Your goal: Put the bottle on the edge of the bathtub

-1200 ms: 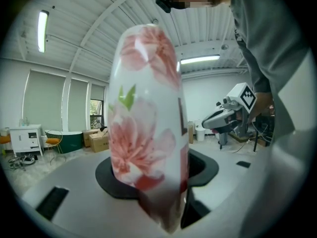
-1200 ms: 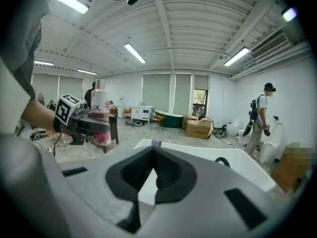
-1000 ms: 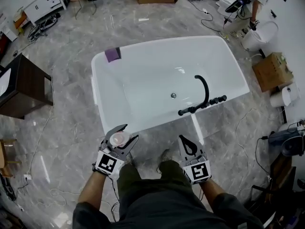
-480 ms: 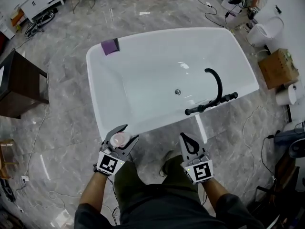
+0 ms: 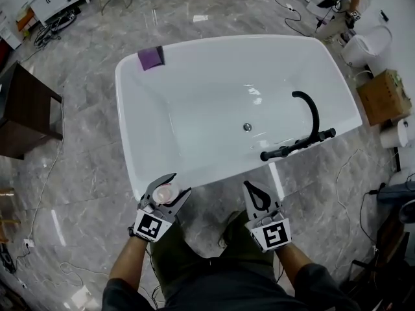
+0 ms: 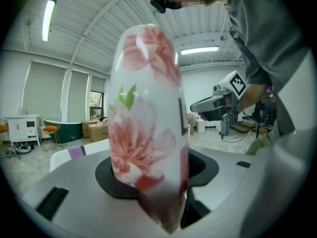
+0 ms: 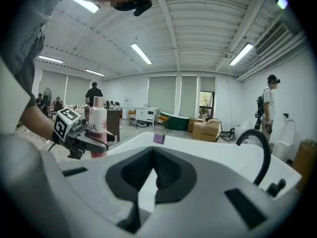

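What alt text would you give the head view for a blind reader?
Seen from above, the left gripper holds a bottle upright in its jaws, close to the near rim of a white bathtub. The right gripper is empty, jaws together; a black faucet arches over the tub's right end.

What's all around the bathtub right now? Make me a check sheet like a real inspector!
Surface: the white bathtub has a bare near edge. A black tap stands on its right side.
Job's things: the flowered bottle is upright in the left gripper and not yet on the tub edge.
Clutter: a purple pad lies on the tub's far corner. Nothing seen inside the tub.
Grippers: the left gripper has its fingers closed on the bottle. The right gripper has its fingers together and is empty.
Cables: loose cables lie on the floor at far left.
Surroundings: grey marble floor, a dark table and a cardboard box.
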Available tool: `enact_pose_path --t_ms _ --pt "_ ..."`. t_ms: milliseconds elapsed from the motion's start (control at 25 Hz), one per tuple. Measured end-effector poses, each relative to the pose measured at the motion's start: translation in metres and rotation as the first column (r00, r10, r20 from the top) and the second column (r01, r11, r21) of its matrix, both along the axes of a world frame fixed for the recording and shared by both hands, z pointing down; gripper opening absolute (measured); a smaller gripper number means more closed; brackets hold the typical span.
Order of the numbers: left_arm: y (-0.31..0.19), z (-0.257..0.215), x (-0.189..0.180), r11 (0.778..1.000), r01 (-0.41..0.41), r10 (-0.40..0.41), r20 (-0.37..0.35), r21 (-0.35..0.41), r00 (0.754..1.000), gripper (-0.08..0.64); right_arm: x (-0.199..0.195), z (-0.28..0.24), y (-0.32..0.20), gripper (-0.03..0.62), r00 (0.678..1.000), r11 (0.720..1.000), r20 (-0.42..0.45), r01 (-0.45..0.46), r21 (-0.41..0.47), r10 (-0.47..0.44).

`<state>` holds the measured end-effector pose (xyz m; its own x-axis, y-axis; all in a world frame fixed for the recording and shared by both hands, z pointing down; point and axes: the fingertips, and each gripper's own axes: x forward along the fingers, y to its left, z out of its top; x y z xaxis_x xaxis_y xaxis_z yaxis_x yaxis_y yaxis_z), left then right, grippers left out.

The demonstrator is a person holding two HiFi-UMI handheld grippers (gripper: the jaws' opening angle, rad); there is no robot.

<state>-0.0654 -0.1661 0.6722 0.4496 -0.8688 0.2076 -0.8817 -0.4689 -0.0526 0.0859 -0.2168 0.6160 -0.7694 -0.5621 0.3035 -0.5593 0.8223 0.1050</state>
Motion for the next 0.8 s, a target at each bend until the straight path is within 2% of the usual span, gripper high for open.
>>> enact_pose_path --t_ms 480,800 --pt "-0.012 0.064 -0.007 0.999 -0.023 0.022 0.008 0.027 1.000 0.232 -0.014 0.061 -0.009 0.000 0.999 0.999 -0.028 0.031 0.020 -0.030" --pt "-0.016 0.092 0.000 0.996 -0.069 0.067 0.029 0.049 0.997 0.233 -0.020 0.097 -0.011 0.000 0.998 0.999 -0.044 0.037 0.004 -0.037"
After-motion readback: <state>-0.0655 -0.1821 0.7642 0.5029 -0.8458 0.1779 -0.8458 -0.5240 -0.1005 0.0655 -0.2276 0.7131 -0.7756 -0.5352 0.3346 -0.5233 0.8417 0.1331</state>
